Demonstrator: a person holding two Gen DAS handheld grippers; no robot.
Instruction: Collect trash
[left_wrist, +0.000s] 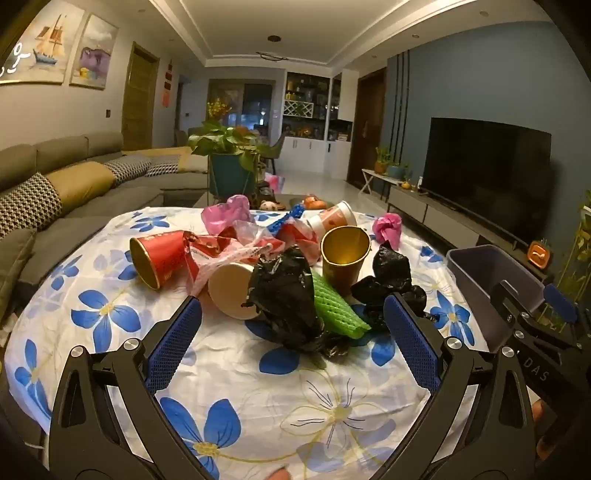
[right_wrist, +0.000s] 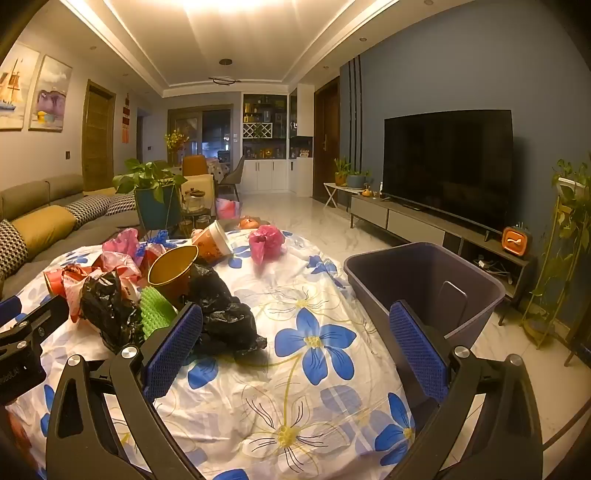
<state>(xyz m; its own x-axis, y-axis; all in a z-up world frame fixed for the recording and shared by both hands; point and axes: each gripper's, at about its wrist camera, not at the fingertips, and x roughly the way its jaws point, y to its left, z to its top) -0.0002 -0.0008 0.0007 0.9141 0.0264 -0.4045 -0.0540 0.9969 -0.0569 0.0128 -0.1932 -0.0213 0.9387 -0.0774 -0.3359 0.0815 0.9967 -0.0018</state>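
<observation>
A heap of trash lies on the flowered tablecloth (left_wrist: 258, 387): crumpled black bags (left_wrist: 284, 291) (right_wrist: 221, 314), a green foam net (left_wrist: 334, 310) (right_wrist: 155, 308), a gold-lined cup standing upright (left_wrist: 345, 251) (right_wrist: 173, 269), a red cup on its side (left_wrist: 155, 258), a white cup on its side (left_wrist: 231, 291), pink bags (left_wrist: 388, 227) (right_wrist: 266, 240). A grey bin (right_wrist: 424, 273) (left_wrist: 491, 284) stands at the table's right edge. My left gripper (left_wrist: 293, 317) is open and empty, just short of the black bag. My right gripper (right_wrist: 295, 325) is open and empty, over the cloth between heap and bin.
A sofa (left_wrist: 55, 192) runs along the left. A potted plant (left_wrist: 229, 155) stands behind the table. A TV (right_wrist: 447, 166) on a low console is at the right, with plant stands (right_wrist: 569, 221) beside it. My right gripper shows at the right edge of the left wrist view (left_wrist: 532, 317).
</observation>
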